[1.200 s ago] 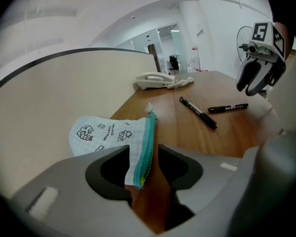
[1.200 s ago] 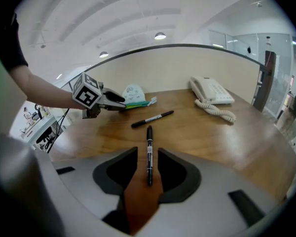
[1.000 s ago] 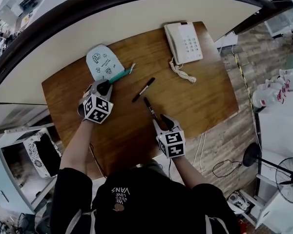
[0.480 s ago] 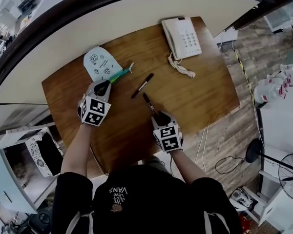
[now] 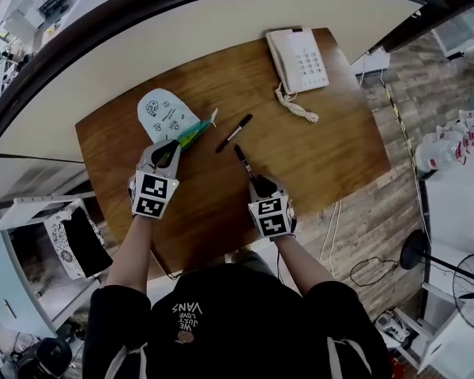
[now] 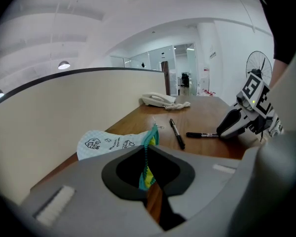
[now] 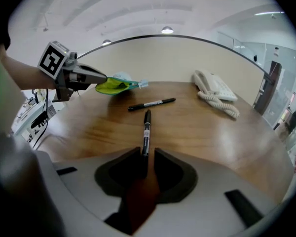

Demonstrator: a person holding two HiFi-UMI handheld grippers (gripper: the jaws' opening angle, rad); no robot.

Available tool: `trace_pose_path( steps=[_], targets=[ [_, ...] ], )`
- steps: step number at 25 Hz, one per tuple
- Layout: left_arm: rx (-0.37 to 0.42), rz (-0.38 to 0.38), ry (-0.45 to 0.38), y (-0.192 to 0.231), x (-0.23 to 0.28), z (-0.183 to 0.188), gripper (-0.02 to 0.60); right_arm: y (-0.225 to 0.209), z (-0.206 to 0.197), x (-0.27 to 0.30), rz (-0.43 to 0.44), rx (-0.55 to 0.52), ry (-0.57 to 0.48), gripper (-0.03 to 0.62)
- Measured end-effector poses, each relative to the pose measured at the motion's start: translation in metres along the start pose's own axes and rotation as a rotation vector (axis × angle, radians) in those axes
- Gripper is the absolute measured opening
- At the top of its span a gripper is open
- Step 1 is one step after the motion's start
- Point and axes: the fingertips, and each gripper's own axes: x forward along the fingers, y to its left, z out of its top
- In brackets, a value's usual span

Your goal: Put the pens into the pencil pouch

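pencil pouch (image 5: 164, 113) edge in left gripper (image 5: 174, 144), open table (image 5: 332, 148) beyond loose pen (image 5: 234, 133)

pens (image 5: 234, 133) (image 5: 242, 161) x2 | pouch (image 5: 164, 114) x1 | phone (image 5: 299, 60) x1 | tbl (image 5: 332, 148) x1

The right hand-held gripper (image 7: 147, 153) is closing its jaws around a black pen (image 7: 147, 125) lying on the desk (image 7: 212, 137) — a second pen (image 7: 152, 104) is lying crosswise beyond it.

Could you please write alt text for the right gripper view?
The jaws of the right gripper are closing around a black pen on a wooden table. Beyond lie a second pen and a white telephone; the left gripper holds the pencil pouch.
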Motion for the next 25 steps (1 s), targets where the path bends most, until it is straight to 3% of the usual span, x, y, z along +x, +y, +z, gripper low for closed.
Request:
trace_pose_path(
  steps=[2,3,16,25],
  targets=[
    [-0.015,0.011,-0.005,-0.006,-0.009,0.0,0.03,0.0,0.0,0.0,0.0,-0.014,-0.002,0.092],
    [-0.024,0.018,-0.008,-0.009,-0.014,-0.001,0.031,0.001,0.0,0.0,0.001,-0.02,-0.002,0.049],
    [-0.095,0.078,-0.021,-0.044,-0.054,-0.005,0.029,0.018,0.002,-0.038,0.067,0.002,-0.075,0.045],
    [-0.111,0.058,-0.051,-0.086,-0.069,-0.001,0.029,0.053,0.007,-0.074,0.15,-0.046,-0.139,0.046]
  ],
)
